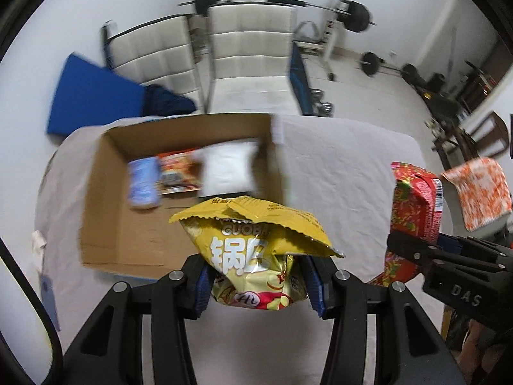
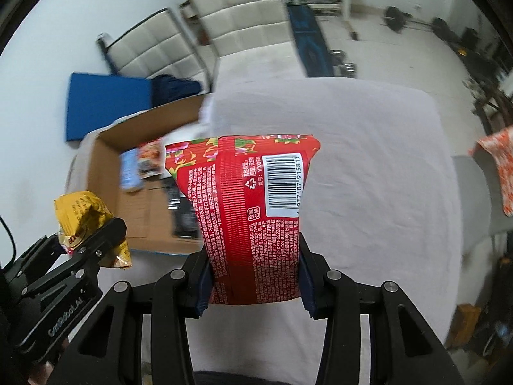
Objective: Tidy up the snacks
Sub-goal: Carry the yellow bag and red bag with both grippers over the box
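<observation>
My left gripper [image 1: 256,284] is shut on a yellow chip bag [image 1: 256,247], held above the near edge of an open cardboard box [image 1: 105,211]. Inside the box lie a blue packet [image 1: 142,183], a red-orange packet [image 1: 179,173] and a white packet [image 1: 229,168]. My right gripper [image 2: 255,284] is shut on a red flowered snack bag [image 2: 250,211], barcode side facing the camera, held above the white cloth. In the right wrist view the left gripper [image 2: 93,240] with the yellow bag [image 2: 83,215] is at lower left, beside the box [image 2: 105,163].
The box stands on a table covered with a white cloth [image 2: 368,176]. Behind it are two white padded chairs [image 1: 250,51], a blue mat [image 1: 89,93] and barbell weights [image 1: 357,16]. An orange-patterned cloth [image 1: 477,192] hangs at the right.
</observation>
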The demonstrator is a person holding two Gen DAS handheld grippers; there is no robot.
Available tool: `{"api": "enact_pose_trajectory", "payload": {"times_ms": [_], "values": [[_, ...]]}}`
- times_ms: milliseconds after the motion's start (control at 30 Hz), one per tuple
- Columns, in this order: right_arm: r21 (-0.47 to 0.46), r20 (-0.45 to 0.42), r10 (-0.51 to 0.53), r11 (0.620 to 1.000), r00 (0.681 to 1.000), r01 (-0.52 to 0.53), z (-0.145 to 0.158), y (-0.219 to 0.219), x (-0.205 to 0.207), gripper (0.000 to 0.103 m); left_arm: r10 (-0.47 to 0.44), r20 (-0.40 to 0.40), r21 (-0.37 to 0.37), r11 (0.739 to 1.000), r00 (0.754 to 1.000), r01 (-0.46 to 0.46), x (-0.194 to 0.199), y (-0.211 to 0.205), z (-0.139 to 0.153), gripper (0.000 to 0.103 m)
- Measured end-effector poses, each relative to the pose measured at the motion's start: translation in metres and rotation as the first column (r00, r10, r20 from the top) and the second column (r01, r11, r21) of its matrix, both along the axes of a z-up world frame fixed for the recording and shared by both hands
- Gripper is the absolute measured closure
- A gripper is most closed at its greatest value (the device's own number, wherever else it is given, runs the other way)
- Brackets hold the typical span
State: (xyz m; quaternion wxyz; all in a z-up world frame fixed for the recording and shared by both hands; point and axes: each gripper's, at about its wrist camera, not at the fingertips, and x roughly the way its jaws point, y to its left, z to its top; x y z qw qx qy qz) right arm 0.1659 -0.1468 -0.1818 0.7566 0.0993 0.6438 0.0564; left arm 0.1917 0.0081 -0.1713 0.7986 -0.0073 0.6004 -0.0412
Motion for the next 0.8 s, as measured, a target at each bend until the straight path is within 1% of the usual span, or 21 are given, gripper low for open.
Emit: {"api": "enact_pose_trajectory", "payload": {"times_ms": [67, 167, 233, 300, 467, 533, 700, 767, 800], "values": [[0.018, -0.004, 0.031, 0.999, 1.000, -0.031, -0.001, 0.026, 0.006, 0.056, 0.026, -0.008, 0.011, 1.000, 1.000, -0.026, 0.004, 0.028, -0.001, 0.057], [0.037, -0.014, 0.076, 0.996, 0.997, -0.075, -0.009, 0.070, 0.014, 0.056, 0.071, -0.041, 0.022, 0.997, 0.997, -0.070, 0.012, 0.074, -0.011, 0.057], [0.044, -0.023, 0.105, 0.994, 0.994, -0.104, -0.015, 0.101, 0.021, 0.056, 0.088, -0.047, 0.049, 0.995, 0.995, -0.086, 0.015, 0.095, -0.017, 0.057], [0.048, -0.032, 0.128, 0.991, 0.991, -0.126, -0.023, 0.127, 0.027, 0.056, 0.107, -0.062, 0.061, 0.993, 0.992, -0.103, 0.022, 0.118, -0.026, 0.057], [0.043, -0.060, 0.157, 0.987, 0.986, -0.154, -0.043, 0.173, 0.041, 0.056, 0.119, -0.078, 0.076, 0.991, 0.990, -0.113, 0.035, 0.147, -0.042, 0.057], [0.044, -0.072, 0.158, 0.987, 0.985, -0.155, -0.050, 0.180, 0.046, 0.056, 0.119, -0.083, 0.076, 0.991, 0.989, -0.113, 0.039, 0.154, -0.044, 0.057], [0.041, -0.107, 0.152, 0.988, 0.983, -0.148, -0.074, 0.196, 0.059, 0.056, 0.104, -0.116, 0.068, 0.993, 0.988, -0.096, 0.050, 0.164, -0.062, 0.057], [0.036, -0.125, 0.146, 0.989, 0.981, -0.143, -0.087, 0.202, 0.063, 0.056, 0.095, -0.141, 0.055, 0.995, 0.985, -0.088, 0.054, 0.166, -0.072, 0.057], [0.038, -0.134, 0.143, 0.990, 0.981, -0.139, -0.092, 0.201, 0.063, 0.056, 0.085, -0.166, 0.048, 0.996, 0.982, -0.078, 0.056, 0.167, -0.082, 0.057]]}}
